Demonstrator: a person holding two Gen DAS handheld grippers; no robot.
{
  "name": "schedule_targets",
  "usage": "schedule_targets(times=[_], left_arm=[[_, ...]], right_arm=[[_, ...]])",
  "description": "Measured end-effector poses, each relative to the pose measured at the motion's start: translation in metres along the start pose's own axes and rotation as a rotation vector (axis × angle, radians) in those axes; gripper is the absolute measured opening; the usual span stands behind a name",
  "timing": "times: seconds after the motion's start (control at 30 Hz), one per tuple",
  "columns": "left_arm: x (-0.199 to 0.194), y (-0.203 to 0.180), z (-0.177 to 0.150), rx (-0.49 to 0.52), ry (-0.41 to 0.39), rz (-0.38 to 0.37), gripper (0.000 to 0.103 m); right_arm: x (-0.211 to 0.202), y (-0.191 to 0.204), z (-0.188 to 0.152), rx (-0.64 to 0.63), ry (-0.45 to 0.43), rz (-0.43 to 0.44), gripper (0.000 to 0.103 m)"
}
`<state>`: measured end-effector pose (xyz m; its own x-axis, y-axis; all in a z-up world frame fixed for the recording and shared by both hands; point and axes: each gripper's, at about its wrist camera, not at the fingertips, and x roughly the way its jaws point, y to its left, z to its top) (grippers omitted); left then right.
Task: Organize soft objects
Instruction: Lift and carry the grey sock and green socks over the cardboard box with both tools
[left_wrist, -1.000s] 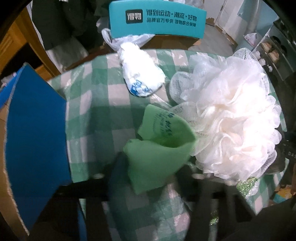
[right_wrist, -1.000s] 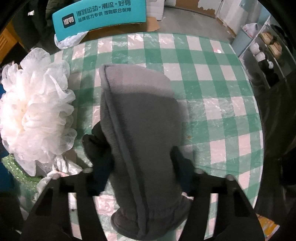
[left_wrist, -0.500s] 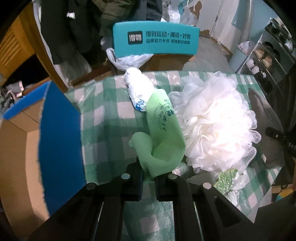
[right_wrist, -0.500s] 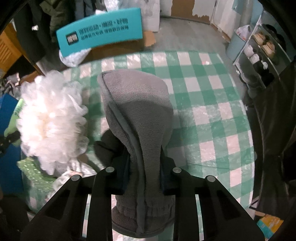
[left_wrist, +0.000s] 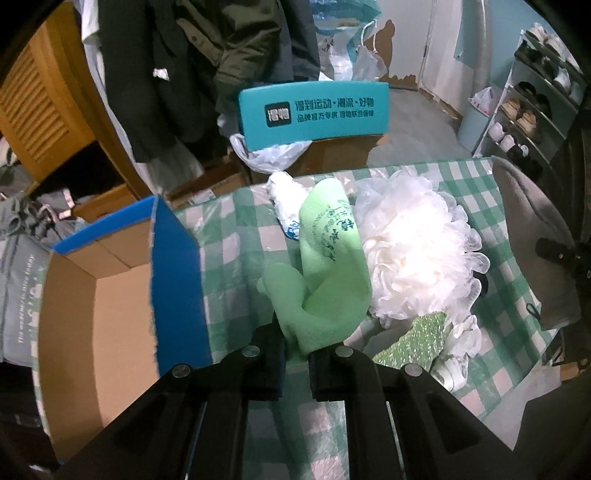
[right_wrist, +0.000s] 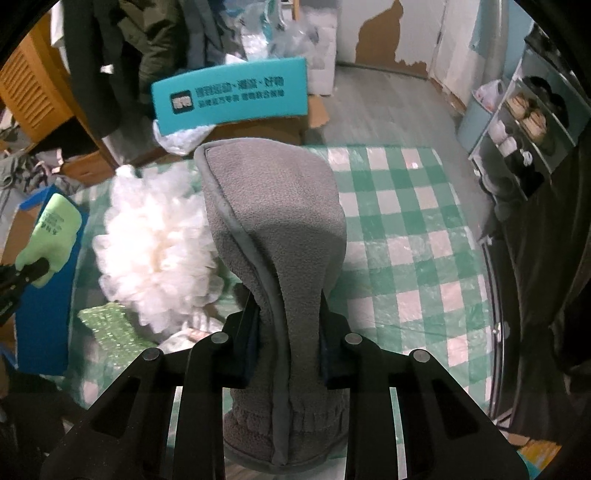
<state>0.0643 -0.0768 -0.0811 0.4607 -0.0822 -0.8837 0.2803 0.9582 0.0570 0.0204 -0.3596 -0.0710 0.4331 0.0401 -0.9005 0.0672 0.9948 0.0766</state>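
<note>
Bench (right_wrist: 406, 229) with green-and-white check cover carries one white mesh pouf (left_wrist: 413, 254); one open cardboard box (left_wrist: 92, 314) stands beside it. One teal box (left_wrist: 314, 110) behind bears dark Chinese print, unreadable here. One grey fleece mitten (right_wrist: 273, 236) is clamped in the right tool (right_wrist: 286, 332), above the bench. One green cloth (left_wrist: 325, 280) with dark lettering is pinched in the left tool (left_wrist: 295, 358).

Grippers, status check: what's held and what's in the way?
Left gripper shut on green sponge. Right gripper shut on grey mitten. Box open, unobstructed.
</note>
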Motion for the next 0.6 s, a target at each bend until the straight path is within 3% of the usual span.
schedule_targets(times=[0.6], left_arm=[[-0.051, 0.007, -0.017, 0.020, -0.077, 0.052, 0.009]], right_arm=[[-0.033, 0.061, 0.003, -0.122, -0.062, 0.094, 0.024]])
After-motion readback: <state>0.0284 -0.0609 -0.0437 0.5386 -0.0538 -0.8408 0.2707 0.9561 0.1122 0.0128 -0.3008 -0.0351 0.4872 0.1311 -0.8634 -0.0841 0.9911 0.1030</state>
